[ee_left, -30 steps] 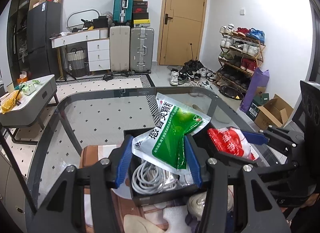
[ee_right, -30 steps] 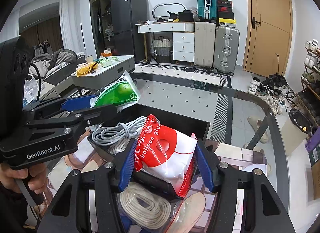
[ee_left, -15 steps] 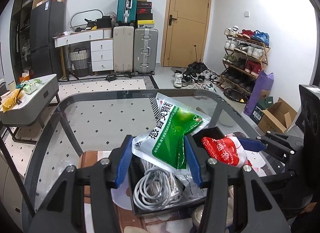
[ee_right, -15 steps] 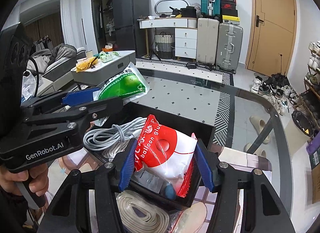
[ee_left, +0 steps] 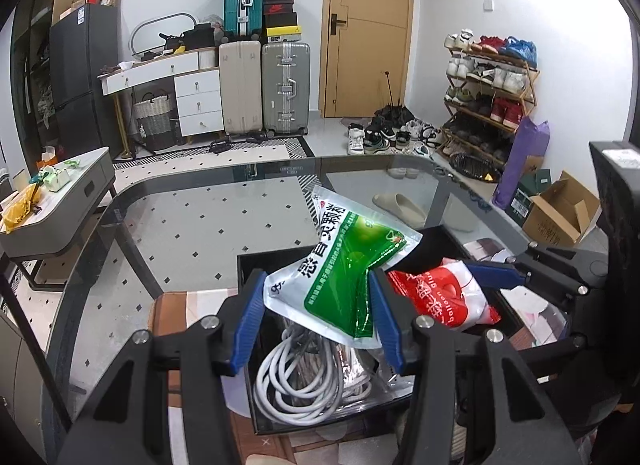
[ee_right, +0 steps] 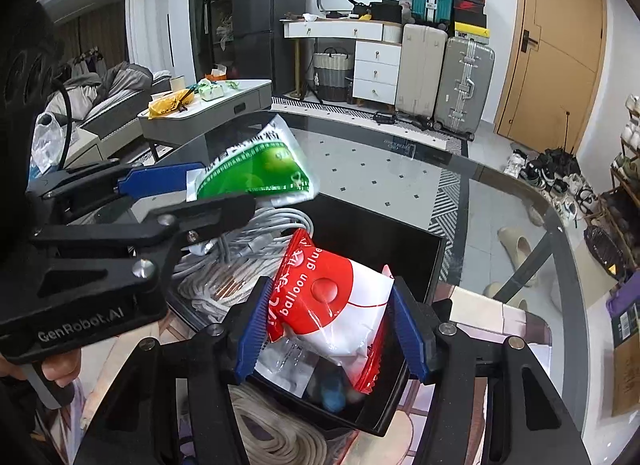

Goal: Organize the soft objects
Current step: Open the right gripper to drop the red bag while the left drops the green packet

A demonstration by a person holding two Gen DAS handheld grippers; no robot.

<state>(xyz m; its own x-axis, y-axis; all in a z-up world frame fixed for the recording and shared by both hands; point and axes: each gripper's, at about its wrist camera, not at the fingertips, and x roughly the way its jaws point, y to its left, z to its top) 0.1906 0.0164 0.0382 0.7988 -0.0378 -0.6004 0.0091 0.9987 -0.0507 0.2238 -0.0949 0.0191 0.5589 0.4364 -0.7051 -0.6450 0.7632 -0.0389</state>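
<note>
My left gripper (ee_left: pixel 316 309) is shut on a green and white pouch (ee_left: pixel 344 265) and holds it above the black box (ee_left: pixel 264 261). The pouch also shows in the right wrist view (ee_right: pixel 256 173). My right gripper (ee_right: pixel 328 321) is shut on a red and white balloon glue packet (ee_right: pixel 332 297) over the box's right part (ee_right: pixel 424 265); the packet shows in the left wrist view (ee_left: pixel 444 297). Coiled white cables (ee_left: pixel 296 377) lie in the box.
The box stands on a glass table (ee_left: pixel 192 225) over a patterned mat (ee_left: pixel 172 309). A beige coiled strap (ee_right: pixel 264 429) lies in front of the box. A low grey side table (ee_left: pixel 52 201) stands left. Suitcases, a shoe rack and a door are behind.
Both grippers have moved forward and up over the box with their packets still held. More of the box's inside and the cables shows now.
</note>
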